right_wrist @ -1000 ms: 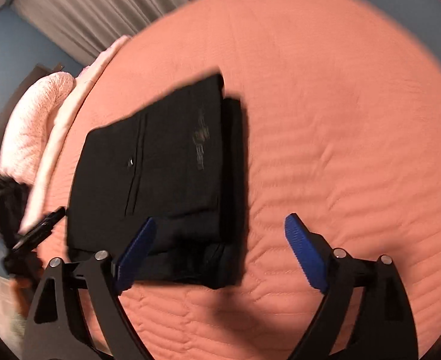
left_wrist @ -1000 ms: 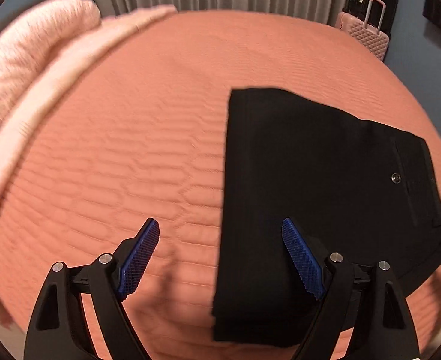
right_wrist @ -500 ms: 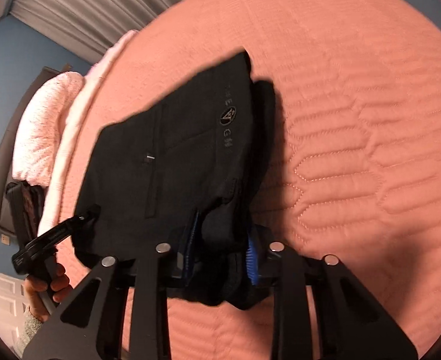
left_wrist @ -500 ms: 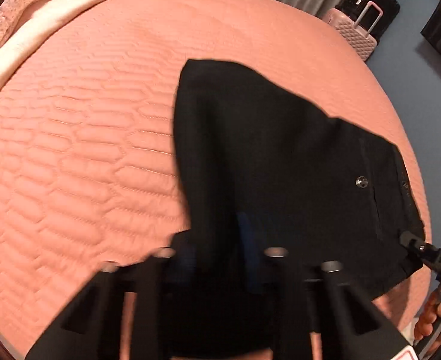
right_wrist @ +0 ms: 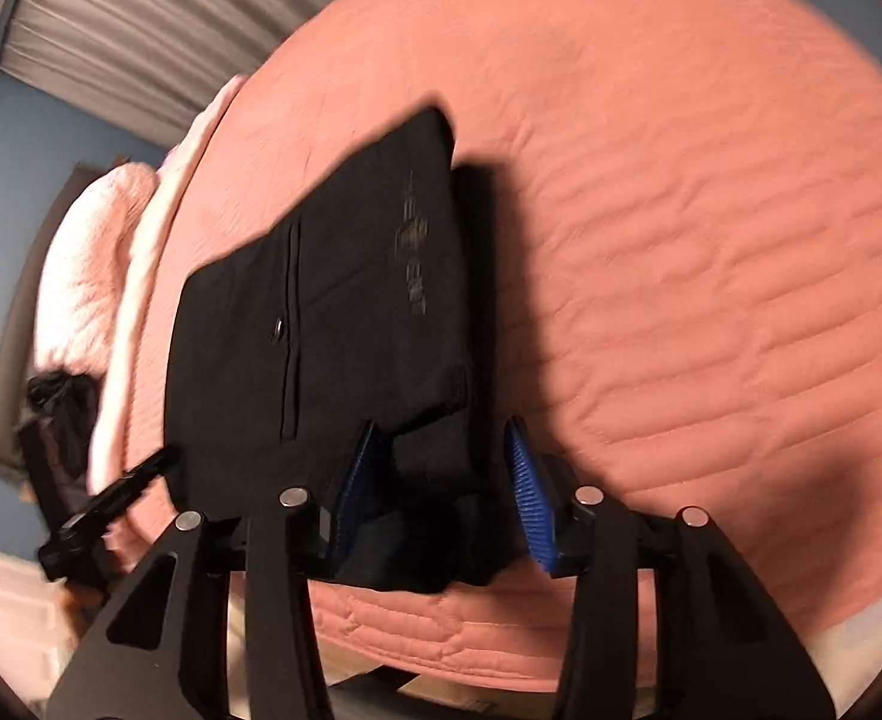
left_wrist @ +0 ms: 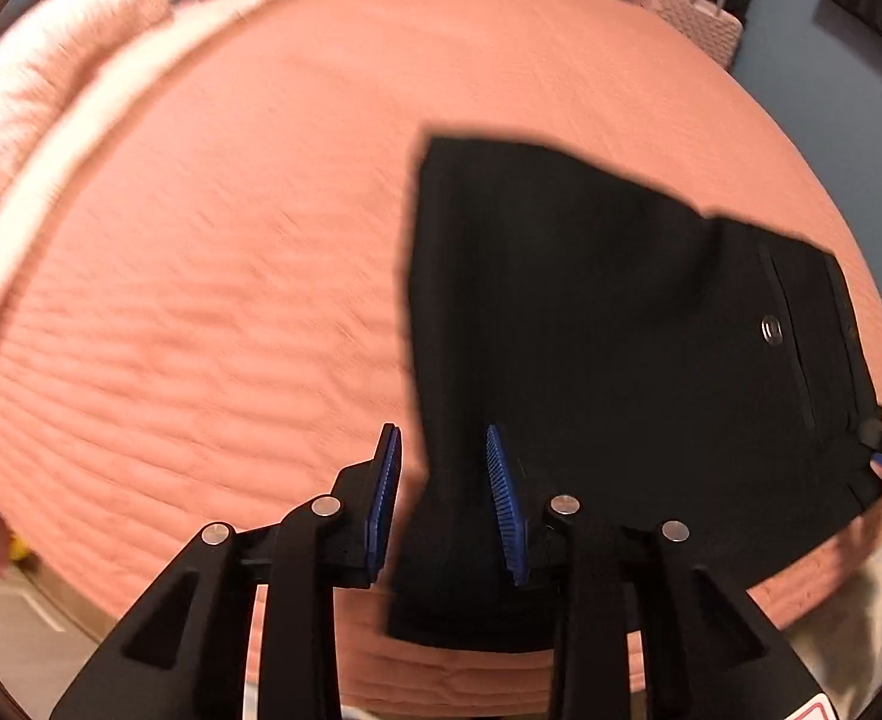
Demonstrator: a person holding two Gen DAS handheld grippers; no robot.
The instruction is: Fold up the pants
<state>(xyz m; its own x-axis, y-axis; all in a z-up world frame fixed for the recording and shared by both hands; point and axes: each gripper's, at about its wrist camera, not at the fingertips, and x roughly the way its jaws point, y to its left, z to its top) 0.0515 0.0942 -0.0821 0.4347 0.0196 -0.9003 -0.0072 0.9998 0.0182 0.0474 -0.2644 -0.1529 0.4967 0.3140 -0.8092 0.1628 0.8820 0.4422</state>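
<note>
Black pants (left_wrist: 609, 360) lie folded into a compact rectangle on the salmon quilted bed (left_wrist: 231, 240), near its front edge. A pocket with a metal snap faces up. My left gripper (left_wrist: 444, 498) is open, jaws partly apart, with the fold's left near corner between its blue pads. In the right wrist view the pants (right_wrist: 345, 312) show a printed logo. My right gripper (right_wrist: 444, 492) is open, its pads astride the thick near right corner. Neither gripper pinches the cloth.
Pink fluffy pillows (left_wrist: 45, 72) and a pale blanket lie at the bed's left. A pink suitcase (left_wrist: 693, 12) stands by grey curtains at the far side. The bed's front edge runs just below the pants. The left gripper's tip shows in the right wrist view (right_wrist: 111, 504).
Half a second ago both grippers were shut on the near corners of the pants. Now both have opened and let go, and the pants lie on the bed.
</note>
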